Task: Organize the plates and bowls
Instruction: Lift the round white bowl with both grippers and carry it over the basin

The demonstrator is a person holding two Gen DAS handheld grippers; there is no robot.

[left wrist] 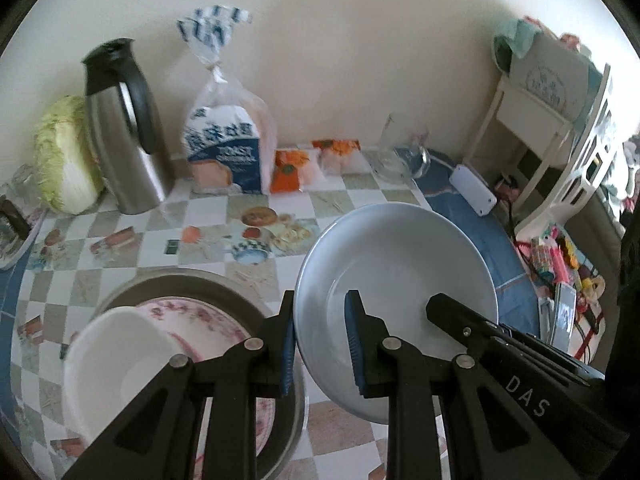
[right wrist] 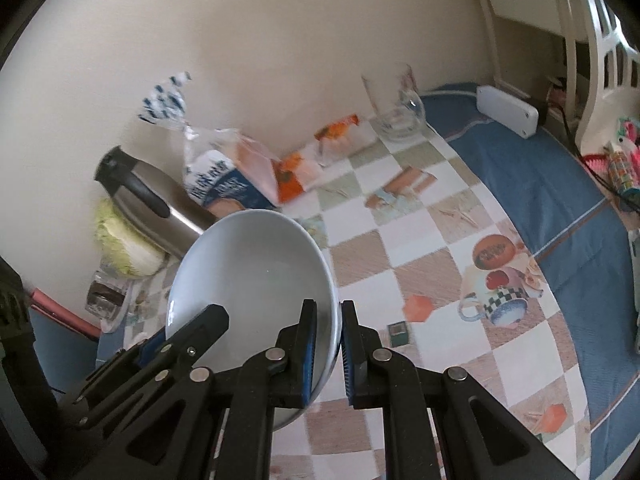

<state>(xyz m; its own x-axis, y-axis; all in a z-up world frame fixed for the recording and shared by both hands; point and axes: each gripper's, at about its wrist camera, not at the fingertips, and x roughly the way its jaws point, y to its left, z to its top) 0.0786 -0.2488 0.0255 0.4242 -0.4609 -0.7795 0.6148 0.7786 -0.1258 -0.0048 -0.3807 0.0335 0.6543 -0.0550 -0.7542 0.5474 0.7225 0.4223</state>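
The left gripper [left wrist: 322,344] and right gripper [right wrist: 329,354] each pinch opposite rim edges of a pale blue bowl [left wrist: 394,280], held tilted above a checked tablecloth [left wrist: 208,208]. Left of the left gripper, a metal basin [left wrist: 294,408] holds a floral plate [left wrist: 200,320] and white bowl [left wrist: 116,360]. Beyond stand a steel thermos [left wrist: 124,132], bread bag [left wrist: 230,136], cabbage [left wrist: 64,156] and glass jug [left wrist: 400,152] against the wall.

Cream wall [left wrist: 340,60] — white shelf unit [left wrist: 532,120]
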